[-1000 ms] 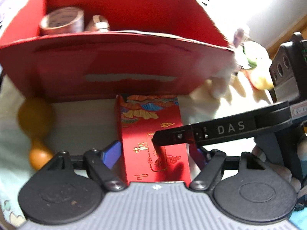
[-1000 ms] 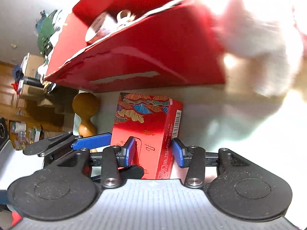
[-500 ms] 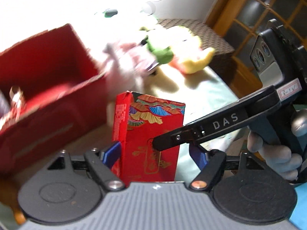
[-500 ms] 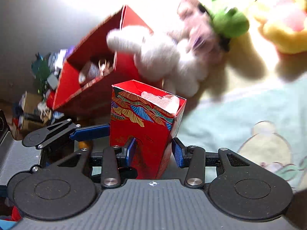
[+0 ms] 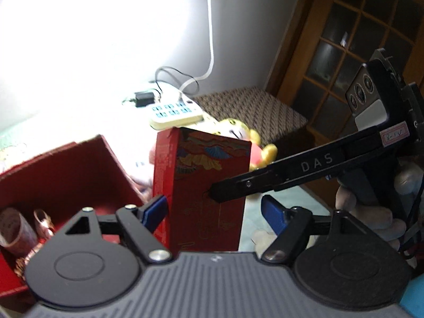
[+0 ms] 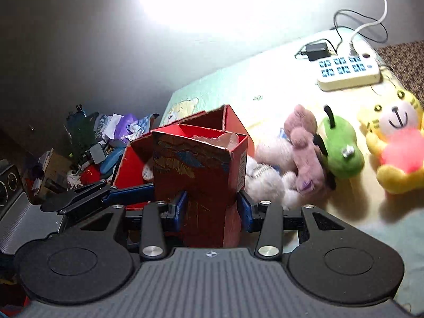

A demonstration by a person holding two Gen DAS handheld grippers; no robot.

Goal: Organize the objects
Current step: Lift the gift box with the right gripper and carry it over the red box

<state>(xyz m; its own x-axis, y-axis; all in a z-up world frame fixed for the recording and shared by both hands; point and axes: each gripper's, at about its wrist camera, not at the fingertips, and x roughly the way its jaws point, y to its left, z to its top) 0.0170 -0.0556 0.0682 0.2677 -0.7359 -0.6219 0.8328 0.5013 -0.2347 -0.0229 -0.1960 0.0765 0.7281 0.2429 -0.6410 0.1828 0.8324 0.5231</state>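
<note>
A small red box [image 6: 196, 175] with a colourful pattern and an open top is held upright in the air, with my right gripper [image 6: 212, 208] shut on its narrow sides. White paper [image 6: 220, 139] shows inside it. In the left wrist view the small red box [image 5: 206, 185] stands between the fingers of my left gripper [image 5: 214, 212]. The left pad [image 5: 156, 209] lies against its side; the right pad [image 5: 273, 214] stands clear. The right gripper's black finger [image 5: 265, 180] crosses its face. Below and behind sits a large open red box [image 5: 66, 169] holding a tape roll [image 5: 16, 228].
Plush toys lie on the pale cloth to the right: white [image 6: 267, 175], pink [image 6: 302, 143], green [image 6: 339, 148] and yellow [image 6: 397, 143]. A power strip [image 6: 347, 71] with cables sits at the back. Floor clutter [image 6: 92, 143] lies left. A woven stool [image 5: 251, 108] stands by the wooden door.
Both grippers have risen together with the small red box, lifting it from the cloth in front of the large red box to above that box's rim. The left gripper has rolled.
</note>
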